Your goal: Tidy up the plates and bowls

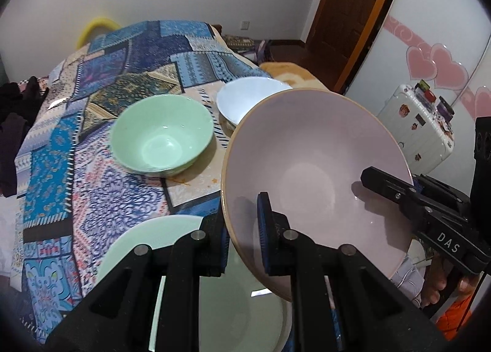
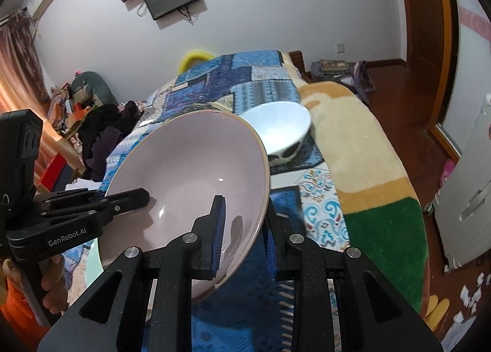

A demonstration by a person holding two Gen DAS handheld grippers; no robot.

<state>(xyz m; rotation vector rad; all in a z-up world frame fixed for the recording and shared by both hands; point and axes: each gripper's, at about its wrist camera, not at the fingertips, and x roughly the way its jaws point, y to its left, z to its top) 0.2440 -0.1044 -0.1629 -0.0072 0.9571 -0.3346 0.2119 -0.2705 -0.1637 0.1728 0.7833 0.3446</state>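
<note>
A large pink bowl (image 1: 310, 174) is held tilted above the table by both grippers. My left gripper (image 1: 242, 238) is shut on its near left rim. My right gripper (image 2: 242, 235) is shut on its right rim (image 2: 196, 174); it also shows in the left wrist view (image 1: 386, 183). A green bowl (image 1: 162, 135) and a white bowl (image 1: 245, 98) stand on the patterned cloth further back. A pale green plate (image 1: 214, 290) lies under my left gripper.
The table carries a blue patchwork cloth (image 1: 92, 125). A plush blanket (image 2: 362, 161) lies to the right. A white suitcase (image 1: 420, 125) and a wardrobe stand at the right. Dark clothes (image 2: 104, 134) lie at the left.
</note>
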